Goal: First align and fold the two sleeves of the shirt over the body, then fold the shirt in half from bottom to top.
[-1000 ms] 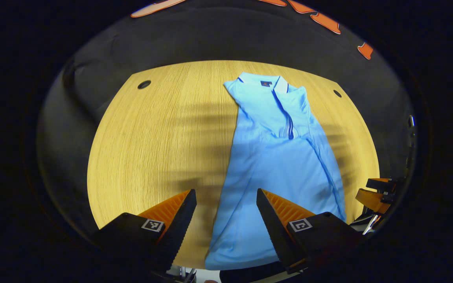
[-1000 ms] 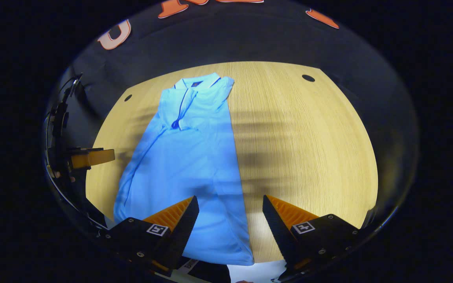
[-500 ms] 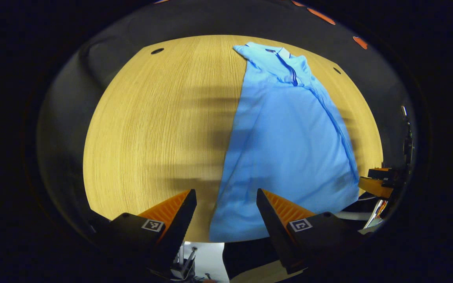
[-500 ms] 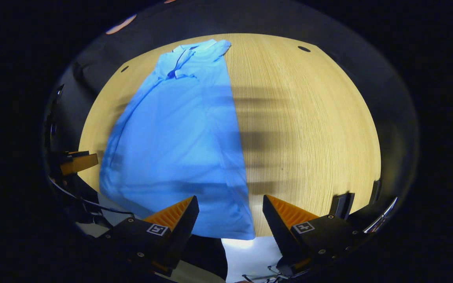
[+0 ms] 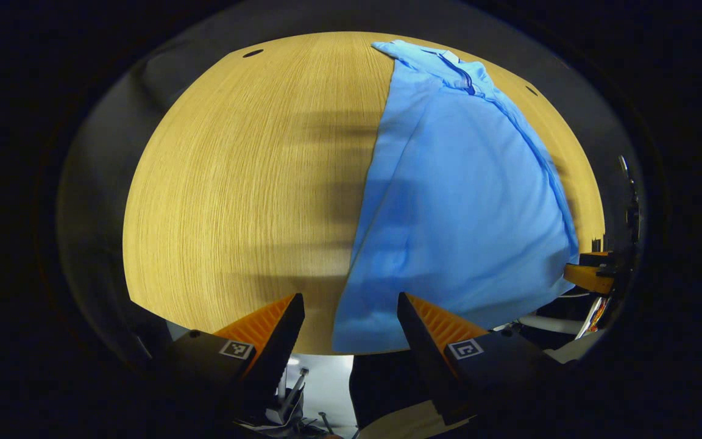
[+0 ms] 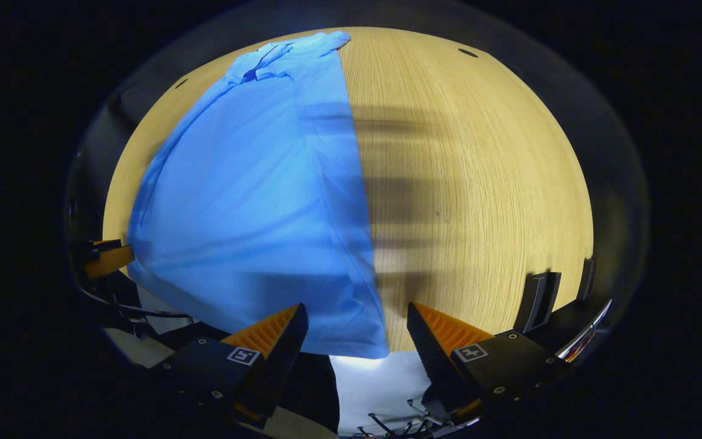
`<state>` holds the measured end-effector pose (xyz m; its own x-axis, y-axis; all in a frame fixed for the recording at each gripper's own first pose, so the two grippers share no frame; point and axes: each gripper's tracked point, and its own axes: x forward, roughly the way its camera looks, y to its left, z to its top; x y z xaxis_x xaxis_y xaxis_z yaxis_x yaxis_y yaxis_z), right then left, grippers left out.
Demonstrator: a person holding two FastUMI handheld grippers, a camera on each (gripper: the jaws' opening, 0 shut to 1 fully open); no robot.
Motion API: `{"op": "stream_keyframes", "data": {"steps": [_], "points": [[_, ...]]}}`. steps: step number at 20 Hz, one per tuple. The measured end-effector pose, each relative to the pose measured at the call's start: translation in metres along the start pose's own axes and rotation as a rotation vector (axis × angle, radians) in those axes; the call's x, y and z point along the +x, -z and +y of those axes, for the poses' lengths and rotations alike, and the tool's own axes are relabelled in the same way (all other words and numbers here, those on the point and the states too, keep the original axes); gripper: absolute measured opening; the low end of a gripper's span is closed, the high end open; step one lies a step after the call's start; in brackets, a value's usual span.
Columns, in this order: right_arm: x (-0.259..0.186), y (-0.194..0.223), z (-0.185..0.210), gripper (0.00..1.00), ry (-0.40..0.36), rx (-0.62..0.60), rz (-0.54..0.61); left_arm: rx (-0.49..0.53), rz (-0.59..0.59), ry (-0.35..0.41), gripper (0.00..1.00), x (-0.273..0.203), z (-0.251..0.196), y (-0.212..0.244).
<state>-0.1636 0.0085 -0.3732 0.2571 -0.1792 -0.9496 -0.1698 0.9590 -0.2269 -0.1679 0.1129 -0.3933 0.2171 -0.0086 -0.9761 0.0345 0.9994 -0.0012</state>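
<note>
On table [image 5: 235,183], shirt [image 5: 460,195], sleeves folded

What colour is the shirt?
Light blue shirt, dark placket trim; clearest in the right gripper view.

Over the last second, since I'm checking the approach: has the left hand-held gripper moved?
Yes. The left hand-held gripper pulled back toward the table's near edge; the shirt hem now sits just ahead of its fingers.
</note>
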Motion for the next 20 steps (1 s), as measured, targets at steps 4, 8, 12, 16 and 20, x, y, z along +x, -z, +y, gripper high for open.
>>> {"op": "stream_keyframes", "data": {"steps": [4, 8, 12, 16, 20], "points": [[0.006, 0.007, 0.002, 0.99, 0.01, 0.009, 0.012, -0.024, 0.024, -0.003, 1.0, 0.008, 0.001, 0.012], [0.006, 0.009, 0.004, 0.85, 0.02, -0.008, 0.018, -0.008, 0.02, -0.008, 0.97, 0.009, 0.0, 0.012], [0.006, 0.012, 0.014, 0.51, 0.012, 0.004, 0.012, -0.03, 0.042, 0.02, 0.44, 0.01, -0.015, 0.013], [0.005, 0.01, 0.021, 0.01, -0.012, 0.023, 0.009, 0.024, 0.029, 0.028, 0.05, 0.007, -0.024, 0.012], [-0.01, -0.012, 0.023, 0.01, -0.039, 0.044, -0.031, 0.034, -0.003, 0.031, 0.05, 0.001, -0.018, -0.009]]}}
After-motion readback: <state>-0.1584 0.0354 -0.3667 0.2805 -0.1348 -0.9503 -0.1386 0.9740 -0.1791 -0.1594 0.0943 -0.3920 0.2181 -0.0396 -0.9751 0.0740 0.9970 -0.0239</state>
